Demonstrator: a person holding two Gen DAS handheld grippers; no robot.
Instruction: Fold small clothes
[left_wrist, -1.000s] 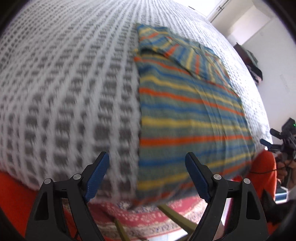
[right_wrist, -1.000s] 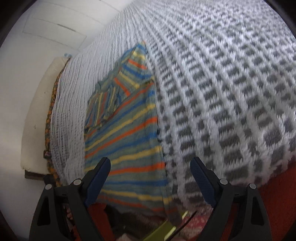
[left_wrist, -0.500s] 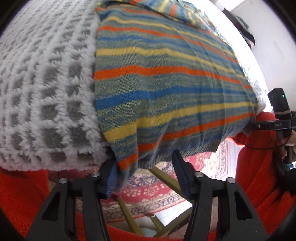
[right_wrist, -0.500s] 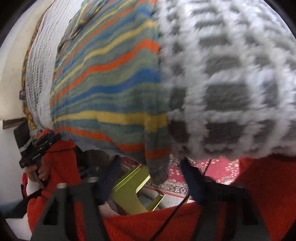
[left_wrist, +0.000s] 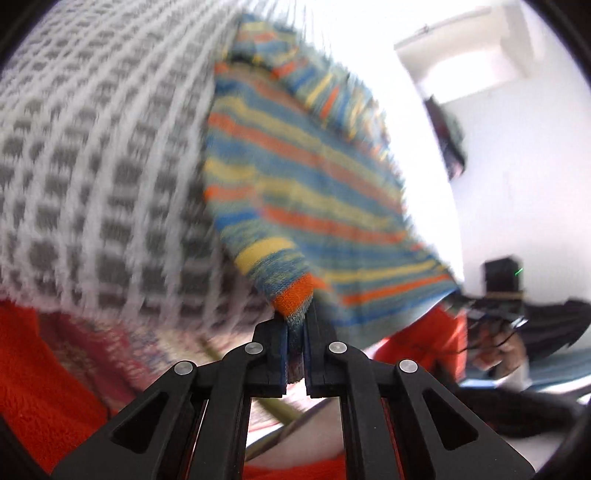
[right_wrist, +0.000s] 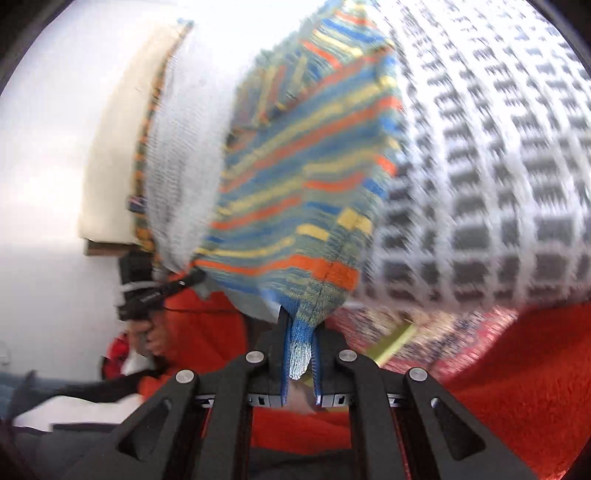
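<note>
A small knit sweater (left_wrist: 295, 173) with orange, yellow and blue stripes lies on a white and grey checked blanket (left_wrist: 103, 155). My left gripper (left_wrist: 295, 332) is shut on the sweater's near left hem corner and holds it lifted off the blanket. My right gripper (right_wrist: 299, 343) is shut on the near right hem corner of the sweater (right_wrist: 295, 177), also lifted. The near hem hangs between the two grippers. The far part with the sleeves still rests on the blanket (right_wrist: 498, 147). Both views are blurred by motion.
The blanket's near edge drops off to a red patterned rug (left_wrist: 122, 339) and an olive chair frame (right_wrist: 395, 343). The person's orange sleeves (right_wrist: 517, 369) fill the lower corners. The other hand's gripper (left_wrist: 502, 280) shows at the right of the left wrist view.
Both grippers closed on the sweater's near hem corners, which hung over the blanket edge, and have lifted the hem up and toward the far side.
</note>
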